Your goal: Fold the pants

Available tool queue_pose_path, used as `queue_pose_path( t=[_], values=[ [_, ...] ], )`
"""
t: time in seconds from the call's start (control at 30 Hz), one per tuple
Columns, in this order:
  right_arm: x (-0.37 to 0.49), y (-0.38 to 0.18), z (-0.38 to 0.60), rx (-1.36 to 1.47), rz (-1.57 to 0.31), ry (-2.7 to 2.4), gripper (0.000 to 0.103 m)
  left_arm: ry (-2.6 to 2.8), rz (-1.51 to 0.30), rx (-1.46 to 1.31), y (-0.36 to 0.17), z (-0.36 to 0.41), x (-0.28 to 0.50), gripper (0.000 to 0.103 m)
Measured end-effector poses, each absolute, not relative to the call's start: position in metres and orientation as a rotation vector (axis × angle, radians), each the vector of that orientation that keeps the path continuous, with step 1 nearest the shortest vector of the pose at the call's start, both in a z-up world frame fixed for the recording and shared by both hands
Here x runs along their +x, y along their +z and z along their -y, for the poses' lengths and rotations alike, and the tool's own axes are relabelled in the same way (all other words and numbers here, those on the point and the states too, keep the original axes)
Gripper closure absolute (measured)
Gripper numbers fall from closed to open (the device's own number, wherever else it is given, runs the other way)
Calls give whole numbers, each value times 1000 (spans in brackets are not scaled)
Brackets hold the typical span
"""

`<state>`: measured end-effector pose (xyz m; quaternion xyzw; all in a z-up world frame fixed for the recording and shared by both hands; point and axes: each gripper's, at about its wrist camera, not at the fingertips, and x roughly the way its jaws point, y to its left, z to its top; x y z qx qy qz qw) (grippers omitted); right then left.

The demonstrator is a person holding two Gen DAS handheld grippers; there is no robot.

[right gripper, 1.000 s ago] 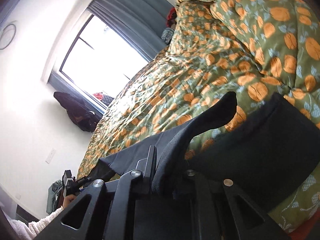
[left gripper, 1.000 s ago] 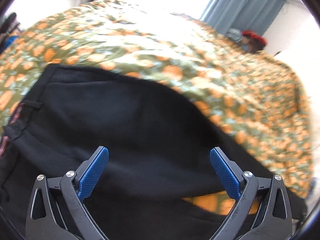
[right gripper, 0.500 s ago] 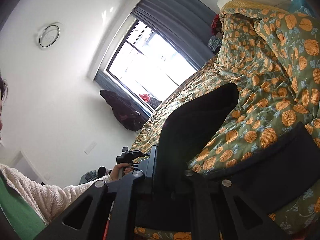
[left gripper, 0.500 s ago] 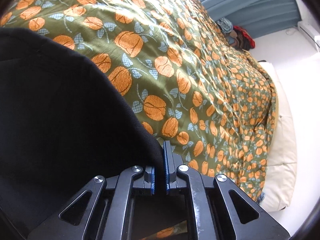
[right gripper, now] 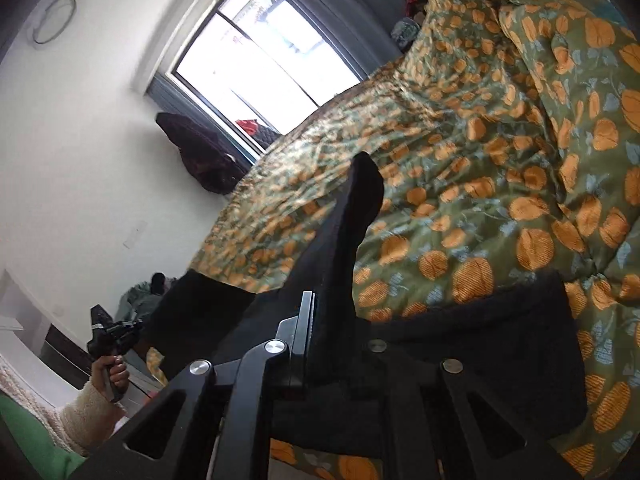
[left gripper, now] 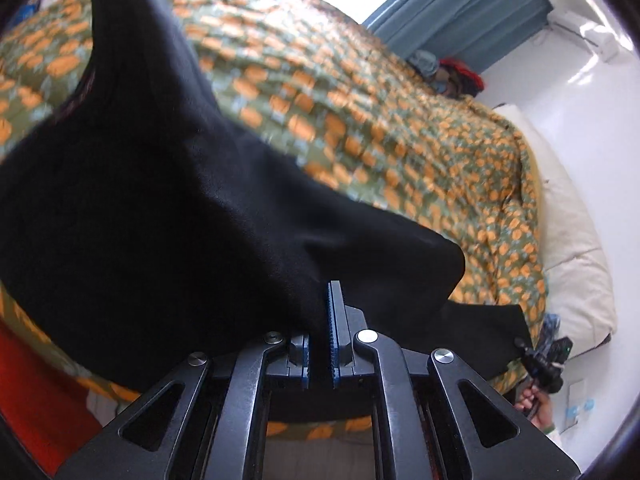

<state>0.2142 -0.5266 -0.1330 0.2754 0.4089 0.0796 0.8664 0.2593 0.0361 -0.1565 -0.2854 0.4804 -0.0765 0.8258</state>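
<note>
The black, soft fabric pants [left gripper: 168,208], spread flat on the orange-and-green floral bed quilt [left gripper: 400,128] a second ago, now hang lifted between your left tool [left gripper: 320,332] and right tool [right gripper: 320,344], both pinching cloth, so your fold-over is under way.

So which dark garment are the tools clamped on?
The black pants on the floral bedspread: left tool and right tool both pinch them. The other dark heap sits under the window.
</note>
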Motion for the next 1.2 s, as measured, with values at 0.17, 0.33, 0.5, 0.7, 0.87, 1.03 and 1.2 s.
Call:
queue_pose_path(
  t=[0.17,0.33,0.5,0.7,0.87,1.03,1.2],
  values=[
    [209,-194,541,490,-1109,-39,93,-157,-1089,-553,-197,-2,242,97],
    [196,-187,546,416,-1087,-162,93,-186,-1108,-516,-200,14,241,97],
    [188,-178,551,411,-1059,-240,93,-195,-1107,-494,-202,21,244,96],
    [190,-179,554,406,-1069,-304,93,-207,-1117,-455,-201,18,239,96],
    [188,-183,556,407,-1081,-334,93,-206,-1129,-421,-203,23,238,96],
    [187,-183,555,399,-1083,-345,93,-211,-1147,-373,-204,28,236,96],
    [186,-179,549,369,-1071,-340,86,-191,-1171,-340,-201,32,234,80]
  ],
)
